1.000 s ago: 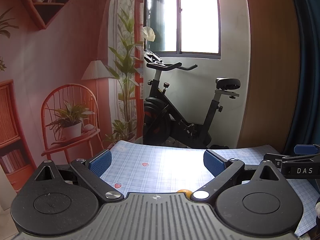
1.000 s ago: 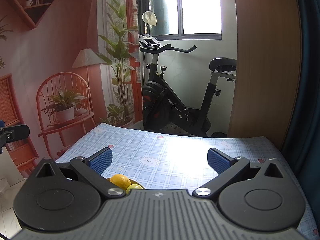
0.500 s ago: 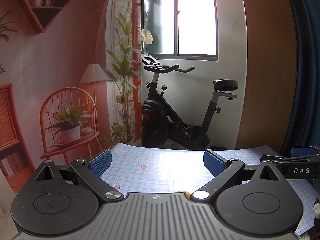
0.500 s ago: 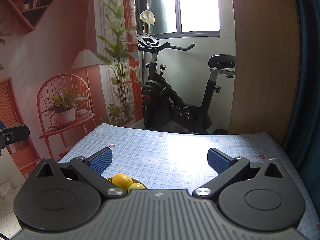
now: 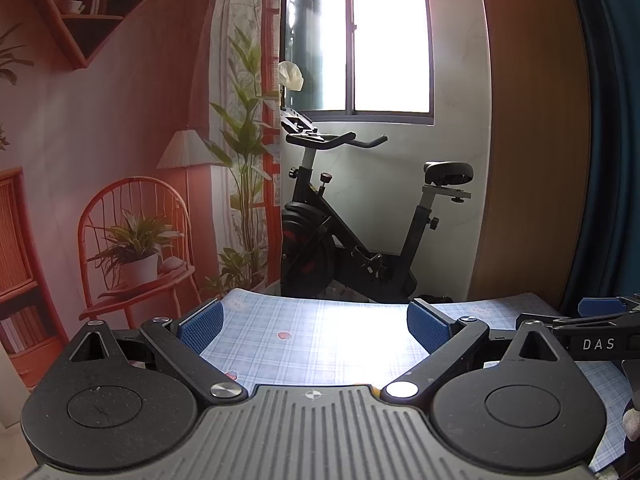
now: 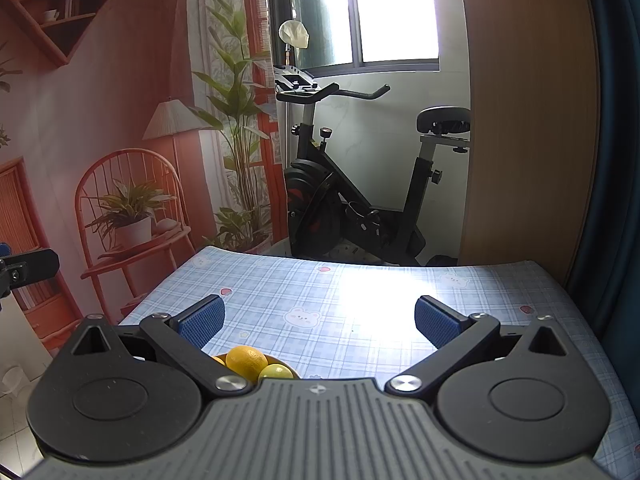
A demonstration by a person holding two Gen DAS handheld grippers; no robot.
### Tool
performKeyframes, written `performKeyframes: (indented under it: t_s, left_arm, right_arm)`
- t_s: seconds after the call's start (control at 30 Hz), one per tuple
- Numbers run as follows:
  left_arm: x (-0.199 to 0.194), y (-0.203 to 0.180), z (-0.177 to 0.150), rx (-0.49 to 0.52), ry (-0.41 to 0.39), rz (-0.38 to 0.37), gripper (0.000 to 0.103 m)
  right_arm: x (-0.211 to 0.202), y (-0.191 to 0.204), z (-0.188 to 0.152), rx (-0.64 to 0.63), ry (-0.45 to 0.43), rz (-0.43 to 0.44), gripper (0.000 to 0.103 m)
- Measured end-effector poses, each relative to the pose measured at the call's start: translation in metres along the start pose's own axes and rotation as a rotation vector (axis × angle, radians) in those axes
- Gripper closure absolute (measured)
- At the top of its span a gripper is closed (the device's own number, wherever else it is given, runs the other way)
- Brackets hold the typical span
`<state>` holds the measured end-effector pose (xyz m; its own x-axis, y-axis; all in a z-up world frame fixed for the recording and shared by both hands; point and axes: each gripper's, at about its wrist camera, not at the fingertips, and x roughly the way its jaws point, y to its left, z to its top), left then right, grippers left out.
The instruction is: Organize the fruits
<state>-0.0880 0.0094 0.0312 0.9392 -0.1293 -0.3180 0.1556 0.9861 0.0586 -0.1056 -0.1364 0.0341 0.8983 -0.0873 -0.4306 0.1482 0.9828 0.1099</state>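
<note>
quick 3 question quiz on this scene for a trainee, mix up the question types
1. True or false: the right gripper has its jaws shut on a fruit.
2. Multiple choice: in the right wrist view, where do the orange fruit and the yellow-green fruit sit? A) at the far edge of the table, B) close in, just ahead of the gripper body and left of centre, C) on the exercise bike seat.
3. Fill in: the tablecloth is light blue plaid printed with strawberries and small ____.

Key: 1 false, both the right gripper and the left gripper are open and hold nothing. 2 B. 3 bears.
</note>
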Motion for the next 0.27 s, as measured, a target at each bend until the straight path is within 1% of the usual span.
performKeyframes:
  t_s: [0.27]
  left_arm:
    - [-0.0005,-0.0007,-0.0010,-0.001,0.005,-0.004,0.003]
  right_arm:
    - [-0.0012,0.0001,-0.0007,0.001,-0.002,-0.001,0.000]
